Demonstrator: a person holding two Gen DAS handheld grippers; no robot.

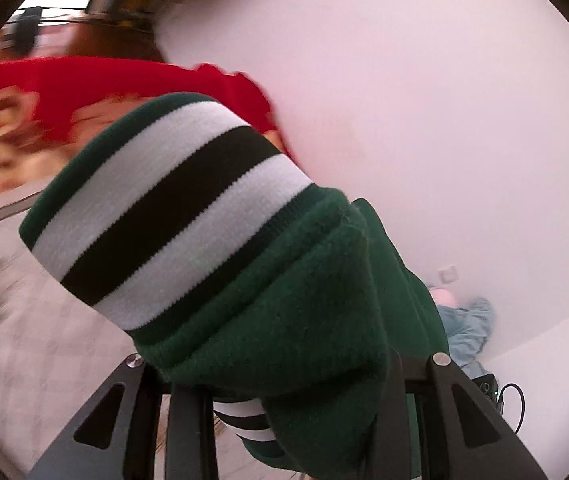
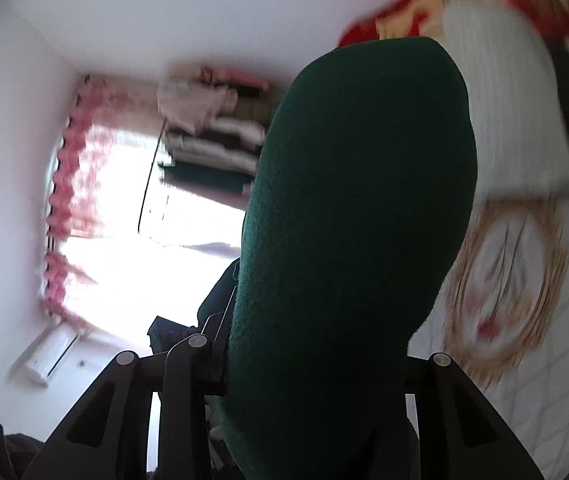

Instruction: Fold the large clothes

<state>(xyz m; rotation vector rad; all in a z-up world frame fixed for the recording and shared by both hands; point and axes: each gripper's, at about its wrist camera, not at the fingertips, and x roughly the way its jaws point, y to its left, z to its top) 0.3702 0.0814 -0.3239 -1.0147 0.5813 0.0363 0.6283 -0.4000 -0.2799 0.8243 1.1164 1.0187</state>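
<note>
Two grippers, one green garment, and both ends are up off the bed. Over on the left, the left gripper [image 1: 284, 392] has its jaws pinched on the striped cuff [image 1: 164, 216] end of the green sweater [image 1: 304, 312]; the cuff stands up and away ahead of the fingers, its white and dark bands leaning toward the upper left, with the red blanket [image 1: 64, 92] blurred behind it. Moving right, the right gripper [image 2: 312, 396] is clamped on a plain fold of the green sweater [image 2: 356, 220], which rises straight ahead of it as a tall lobe, long axis running away from the fingers. The patterned bedcover [image 2: 524, 280] lies off to that gripper's right. Neither hand looks nearer; my read is the cloth hangs between them, ready to be spread and laid flat.
</note>
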